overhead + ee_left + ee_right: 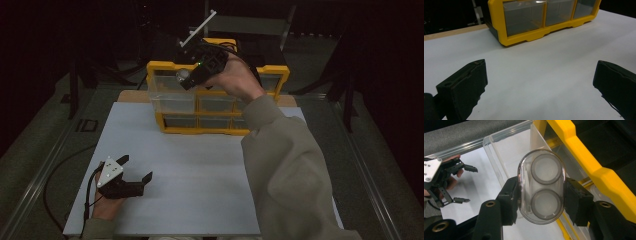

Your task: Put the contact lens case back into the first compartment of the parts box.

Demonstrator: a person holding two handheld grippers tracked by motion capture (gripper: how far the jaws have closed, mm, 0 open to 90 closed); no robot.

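Clear oval case (540,186): looks light, stiff, slick plastic, so grip flat long sides. L gripper (134,175) rests on white table (200,165), jaws wide, empty. R gripper (540,195) clamps case over pulled-out drawer (172,95) of yellow organizer (272,75).

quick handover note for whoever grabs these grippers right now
Right gripper: shut on the clear oval case, held above the pulled-out clear drawer of the yellow organizer.
Left gripper: open, holding nothing, resting on the white table away from the organizer.
Done: case gripped, drawer out.
Left, probably: lower the case into the drawer, release, push the drawer shut.
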